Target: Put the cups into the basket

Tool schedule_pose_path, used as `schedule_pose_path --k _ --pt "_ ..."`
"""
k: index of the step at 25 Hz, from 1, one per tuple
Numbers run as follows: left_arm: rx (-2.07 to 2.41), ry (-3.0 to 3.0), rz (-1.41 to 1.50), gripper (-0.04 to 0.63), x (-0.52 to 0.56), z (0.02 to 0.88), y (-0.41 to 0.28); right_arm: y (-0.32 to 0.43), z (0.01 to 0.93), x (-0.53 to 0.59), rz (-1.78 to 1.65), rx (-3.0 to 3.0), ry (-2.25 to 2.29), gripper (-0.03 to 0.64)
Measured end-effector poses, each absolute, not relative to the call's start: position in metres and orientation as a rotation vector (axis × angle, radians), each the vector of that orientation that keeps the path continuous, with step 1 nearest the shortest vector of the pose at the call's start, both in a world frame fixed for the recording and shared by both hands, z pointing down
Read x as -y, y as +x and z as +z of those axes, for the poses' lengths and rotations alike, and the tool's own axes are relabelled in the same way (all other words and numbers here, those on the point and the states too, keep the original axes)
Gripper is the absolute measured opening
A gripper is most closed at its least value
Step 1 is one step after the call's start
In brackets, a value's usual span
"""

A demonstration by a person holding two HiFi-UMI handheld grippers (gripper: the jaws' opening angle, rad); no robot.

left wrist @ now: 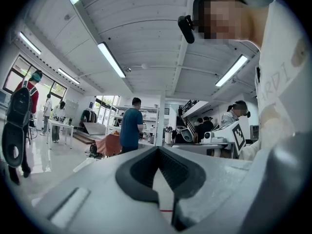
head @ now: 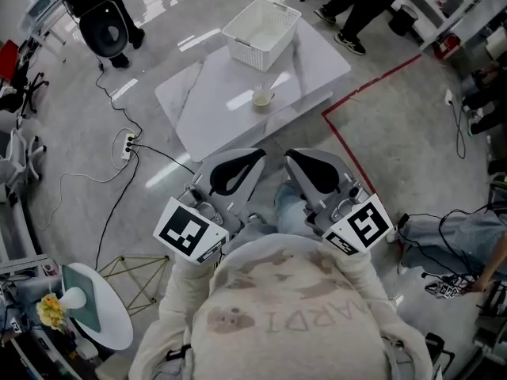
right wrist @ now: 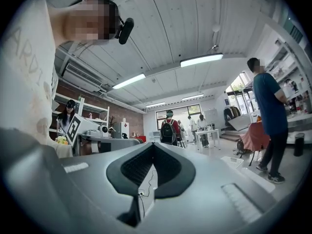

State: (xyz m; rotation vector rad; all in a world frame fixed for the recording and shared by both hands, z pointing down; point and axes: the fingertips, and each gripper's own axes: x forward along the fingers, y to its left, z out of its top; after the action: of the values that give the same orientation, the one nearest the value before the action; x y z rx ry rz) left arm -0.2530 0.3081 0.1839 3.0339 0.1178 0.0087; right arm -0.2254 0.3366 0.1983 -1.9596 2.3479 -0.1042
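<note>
1. While both grippers are being held in close to the person's chest, the cup (head: pixel 262 96) is sitting mouth-up on the white surface (head: pixel 210 109). It's out in the open, nothing touching it.
2. The cup is resting near the basket (head: pixel 240 44) but outside it. The basket is white with slotted walls, it's standing at the far end of the same surface, and it's looking empty from the head view.
3. The left gripper (head: pixel 252 158) is pointing toward the surface, well short of the cup. Its own view is showing the jaws clenched, tips meeting, with nothing between the dark pads.
4. Same deal with the right gripper (head: pixel 295 158): it's sitting just beside the left one, jaws closed tip to tip and gripping nothing.
5. Each gripper's marker cube is showing at the near end, left (head: pixel 190 232) and right (head: pixel 366 224).
6. Around all that, a red tape line (head: pixel 356 93) is running across the grey floor (head: pixel 396 149) to the right of the surface. A power strip (head: pixel 128 143) with cables is lying on the floor to the left, and someone in dark trousers (head: pixel 360 6) is standing past the basket.
</note>
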Motion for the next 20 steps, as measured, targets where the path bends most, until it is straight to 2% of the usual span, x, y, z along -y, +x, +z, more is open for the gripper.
schedule_pose_path --k 9,20 --pt "-0.029 3.020 -0.032 0.000 -0.251 0.191 -0.206 -0.170 0.210 -0.282 -0.149 -2.393 -1.892 0.028" --pt "0.207 3.040 -0.116 0.000 -0.166 0.180 -0.116 -0.063 0.220 -0.199 -0.211 -2.539 -1.755 0.028"
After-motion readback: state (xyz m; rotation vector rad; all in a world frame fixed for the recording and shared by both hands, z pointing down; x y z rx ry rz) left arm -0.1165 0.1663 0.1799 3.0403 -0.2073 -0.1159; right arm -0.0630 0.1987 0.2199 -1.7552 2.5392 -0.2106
